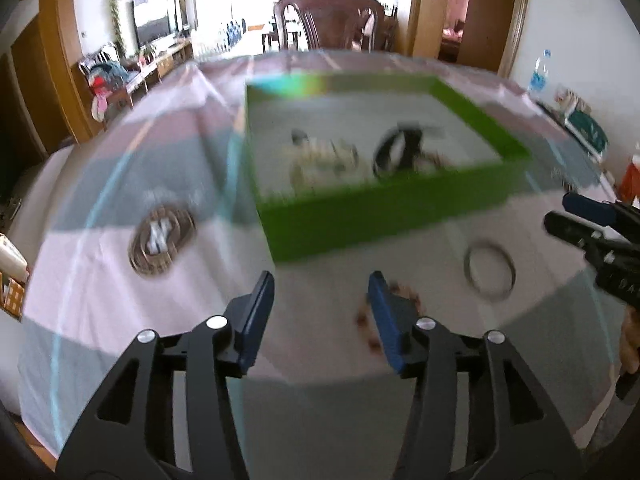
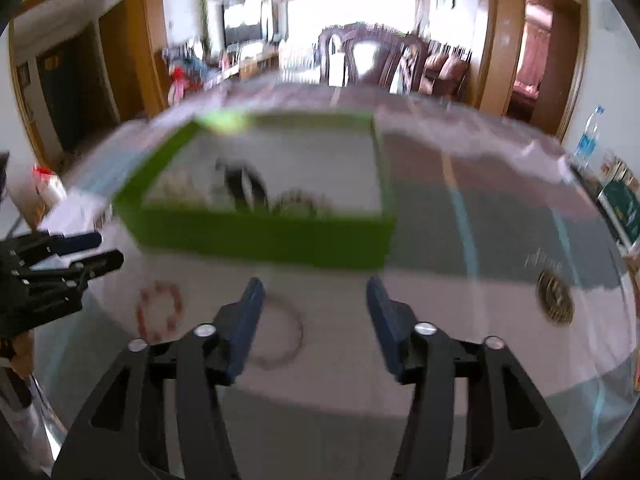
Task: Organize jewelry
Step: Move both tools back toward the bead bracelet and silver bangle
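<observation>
A green box (image 1: pixel 376 216) (image 2: pixel 264 236) sits on the table and holds several pieces of jewelry, among them a black bangle (image 1: pixel 394 152) and pale beads (image 1: pixel 320 158). In front of it lie a silver bangle (image 1: pixel 489 270) (image 2: pixel 286 332) and a reddish bead bracelet (image 1: pixel 370 326) (image 2: pixel 159 312). My left gripper (image 1: pixel 321 286) is open and empty, its right finger over the bead bracelet. My right gripper (image 2: pixel 315 290) is open and empty, its left finger over the silver bangle. It also shows in the left wrist view (image 1: pixel 560 210). Both views are blurred.
A round bronze emblem (image 1: pixel 162 240) (image 2: pixel 555 298) is printed on the pink and grey tablecloth. A wooden chair (image 1: pixel 328 20) stands behind the table. A water bottle (image 1: pixel 538 74) and boxes (image 1: pixel 584 130) sit at the right edge.
</observation>
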